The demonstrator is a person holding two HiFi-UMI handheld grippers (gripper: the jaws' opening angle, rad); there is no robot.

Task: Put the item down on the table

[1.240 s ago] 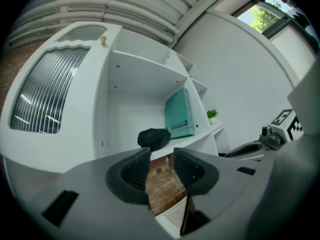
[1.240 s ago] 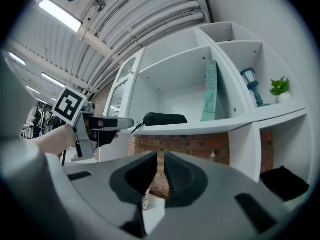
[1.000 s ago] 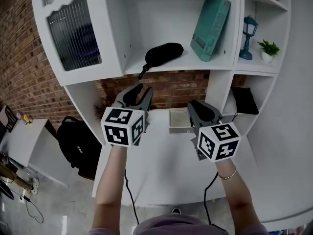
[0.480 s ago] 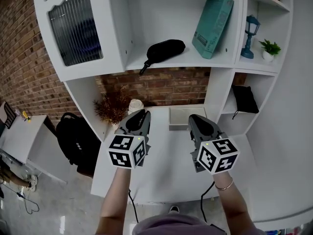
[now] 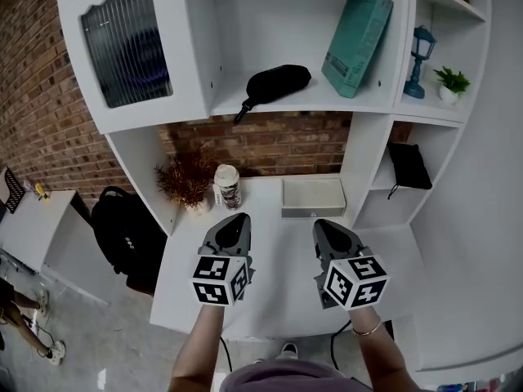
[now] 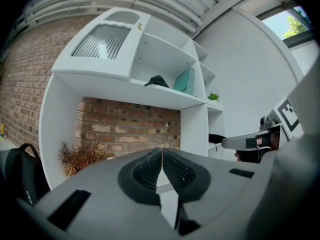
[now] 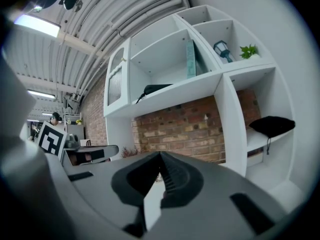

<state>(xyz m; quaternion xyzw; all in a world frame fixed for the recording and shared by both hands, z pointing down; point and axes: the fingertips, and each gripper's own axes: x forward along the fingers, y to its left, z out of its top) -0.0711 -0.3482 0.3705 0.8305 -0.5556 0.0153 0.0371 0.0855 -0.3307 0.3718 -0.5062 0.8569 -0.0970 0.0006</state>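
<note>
A small cup with a white lid and a dark printed sleeve stands upright at the back of the white table, beside a dried plant. My left gripper hovers over the table in front of the cup and well apart from it. In the left gripper view its jaws are closing and the left gripper meets at the tips with nothing between them. My right gripper hangs level with it to the right. The right gripper is shut and empty too.
A shallow grey tray sits at the back of the table. The shelf above holds a black case and a teal book. A black pouch lies in the right cubby. A black backpack stands on the floor to the left.
Both grippers drew back toward the person and dropped lower. The left jaws went from apart to together. The cup, hidden behind the left gripper before, now shows on the table.
</note>
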